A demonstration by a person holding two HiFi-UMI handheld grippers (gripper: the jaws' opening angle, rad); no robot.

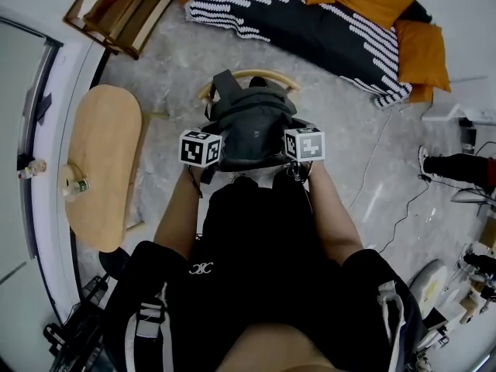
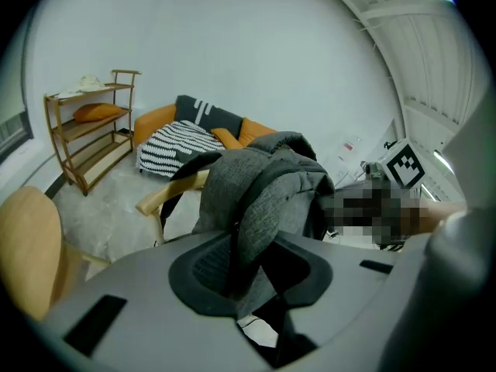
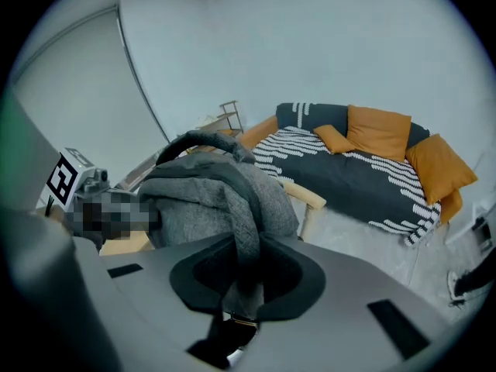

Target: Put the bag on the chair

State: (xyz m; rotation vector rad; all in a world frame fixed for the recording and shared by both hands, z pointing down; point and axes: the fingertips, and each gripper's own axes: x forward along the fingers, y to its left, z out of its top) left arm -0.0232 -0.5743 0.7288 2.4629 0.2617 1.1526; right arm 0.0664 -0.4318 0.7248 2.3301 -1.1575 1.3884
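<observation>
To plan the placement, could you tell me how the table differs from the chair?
In the head view, the table has a broad oval top in plain sight; the chair shows only a curved back rail. The table bears a small bottle; the chair is mostly hidden by the grey bag. Both are light wood.

My right gripper (image 3: pixel 242 281) has its jaws clamped on a grey fabric fold of the bag (image 3: pixel 203 198), which bulks up toward 11 o'clock. The wooden chair (image 3: pixel 308 198) rail shows at 1 o'clock. A striped sofa (image 3: pixel 364 183) with orange cushions (image 3: pixel 380 132) lies at 2.
</observation>
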